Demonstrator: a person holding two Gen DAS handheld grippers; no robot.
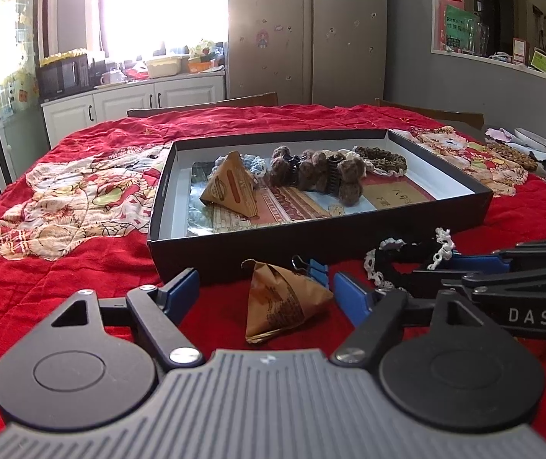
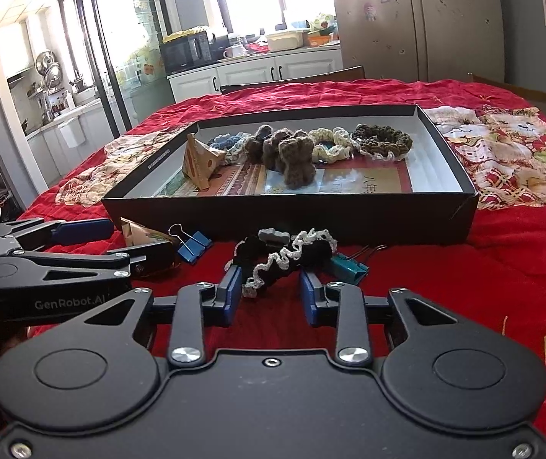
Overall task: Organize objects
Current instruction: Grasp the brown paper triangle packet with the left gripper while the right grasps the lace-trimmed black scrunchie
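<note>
A black shallow box on the red cloth holds crocheted scrunchies, fuzzy brown hair clips and a brown paper pyramid packet. My left gripper is open around a second brown paper packet lying in front of the box; it also shows in the right wrist view. My right gripper is open with a black scrunchie with white lace trim between its fingertips. Whether either gripper touches its object I cannot tell.
A blue binder clip lies beside the packet. A teal binder clip lies right of the scrunchie. More crocheted pieces and a bowl sit at the far right. Chairs stand behind the table.
</note>
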